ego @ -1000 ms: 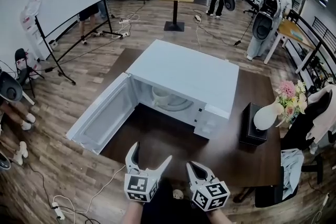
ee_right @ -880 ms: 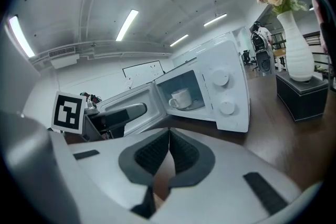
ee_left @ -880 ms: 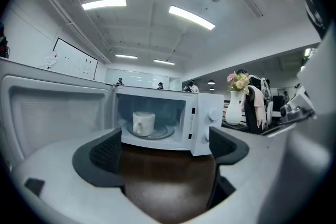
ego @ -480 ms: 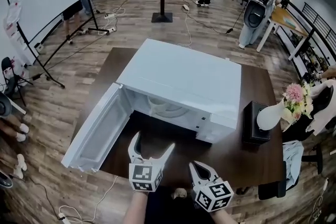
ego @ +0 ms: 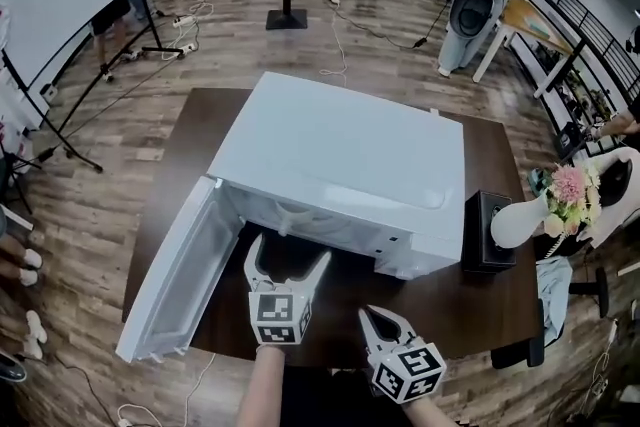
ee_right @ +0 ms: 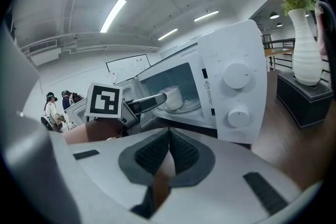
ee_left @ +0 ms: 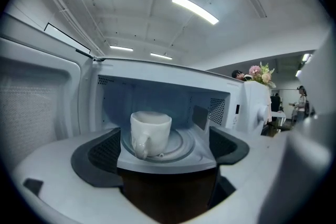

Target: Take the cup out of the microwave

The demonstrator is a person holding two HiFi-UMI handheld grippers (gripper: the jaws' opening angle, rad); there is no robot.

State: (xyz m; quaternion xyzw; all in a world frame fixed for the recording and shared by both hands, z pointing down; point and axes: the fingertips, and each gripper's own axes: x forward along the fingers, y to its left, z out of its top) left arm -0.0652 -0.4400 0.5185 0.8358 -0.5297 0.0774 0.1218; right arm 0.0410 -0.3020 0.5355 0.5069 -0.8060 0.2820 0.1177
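Left gripper (ego: 288, 255): jaws spread wide, nothing held; tips at the mouth of the microwave's opening.
Right gripper (ego: 372, 317): jaws pressed together, nothing between them; sits behind and to the right of the left gripper, over the table's front edge.
Cup (ee_left: 150, 131): white, upright, inside the microwave; straight ahead of the left jaws and framed by the gap between them, closer to the left jaw's side; neither jaw touches it. Its handle faces the gripper, turned slightly left.
Turntable (ee_left: 181, 148): round plate under the cup, reaching further toward the right jaw than the cup does.
Microwave (ego: 340, 155): white, on the table, cavity facing both grippers; ahead of the right jaws and ahead of the left jaws.
Door (ego: 180, 280): swung fully open, outboard of the left gripper's left jaw.
Control panel (ee_right: 233, 86): two round dials, one above the other; ahead and to the right of the right jaws.
Table (ego: 480, 305): dark wood, beneath both grippers.
Black box (ego: 487, 230): on the table, well to the right of the right jaws, beside the microwave.
Vase (ego: 515, 220): white, holding pink flowers (ego: 565, 185); right of the black box in the head view.
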